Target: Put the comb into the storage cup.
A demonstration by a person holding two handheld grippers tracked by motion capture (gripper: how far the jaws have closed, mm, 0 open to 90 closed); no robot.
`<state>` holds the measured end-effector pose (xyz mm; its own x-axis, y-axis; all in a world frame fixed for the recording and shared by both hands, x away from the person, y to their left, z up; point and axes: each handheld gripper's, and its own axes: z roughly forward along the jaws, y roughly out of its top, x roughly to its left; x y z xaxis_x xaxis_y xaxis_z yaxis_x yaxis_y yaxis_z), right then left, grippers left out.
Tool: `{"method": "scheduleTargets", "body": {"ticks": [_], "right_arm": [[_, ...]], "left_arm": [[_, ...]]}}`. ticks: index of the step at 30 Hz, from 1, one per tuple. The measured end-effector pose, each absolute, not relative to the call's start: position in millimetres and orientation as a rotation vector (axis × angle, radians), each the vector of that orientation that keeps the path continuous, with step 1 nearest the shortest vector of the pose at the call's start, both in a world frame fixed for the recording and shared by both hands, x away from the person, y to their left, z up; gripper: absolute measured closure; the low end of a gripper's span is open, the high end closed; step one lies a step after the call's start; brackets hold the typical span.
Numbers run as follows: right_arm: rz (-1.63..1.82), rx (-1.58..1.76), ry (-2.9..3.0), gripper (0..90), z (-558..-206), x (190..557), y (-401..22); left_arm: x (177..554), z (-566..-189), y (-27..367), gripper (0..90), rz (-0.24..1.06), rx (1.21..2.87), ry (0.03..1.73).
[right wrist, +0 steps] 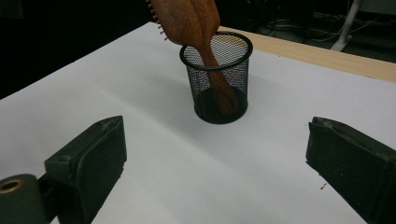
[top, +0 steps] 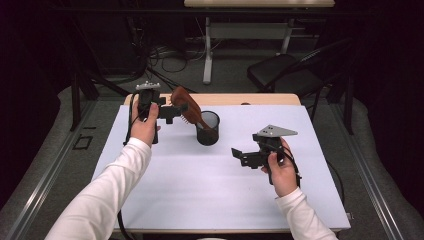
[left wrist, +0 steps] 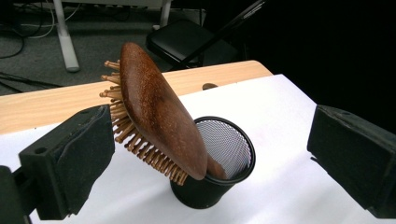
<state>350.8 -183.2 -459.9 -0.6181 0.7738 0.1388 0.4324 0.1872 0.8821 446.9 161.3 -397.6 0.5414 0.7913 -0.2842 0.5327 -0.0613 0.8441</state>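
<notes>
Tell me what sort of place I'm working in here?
Probably a lab or recording workspace: a white-covered table ringed by dark curtains, loose cables on the grey floor, a folding chair and another desk behind.

My high view looks forward and down over the whole bench (top: 225, 190) from my side. My left gripper view sits close to the mesh cup (left wrist: 219, 163), facing the far edge (chair beyond). My right gripper view looks from farther off. All three share the cup and the hairbrush (right wrist: 196, 23).
</notes>
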Motion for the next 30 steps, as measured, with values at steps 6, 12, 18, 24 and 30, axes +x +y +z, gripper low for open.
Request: {"method": "scheduleTargets", "body": {"ticks": [6,12,18,24,30], "right_arm": [[1.405,1.142,2.134,4.8,-460,352,-185],[1.383,1.145,2.143,4.8,-461,353,-183],[1.358,1.133,2.162,4.9,-461,352,-182],[1.349,1.123,2.166,4.8,-456,349,-184],[1.346,1.124,2.161,4.9,-451,346,-187]], "left_arm": [[443,-396,164,1.0,0.303,1.734,1.103],[438,-393,166,1.0,0.302,1.750,1.089],[434,-390,168,1.0,0.315,1.766,1.082],[428,-387,171,1.0,0.328,1.785,1.067],[420,-384,172,1.0,0.347,1.818,1.040]]}}
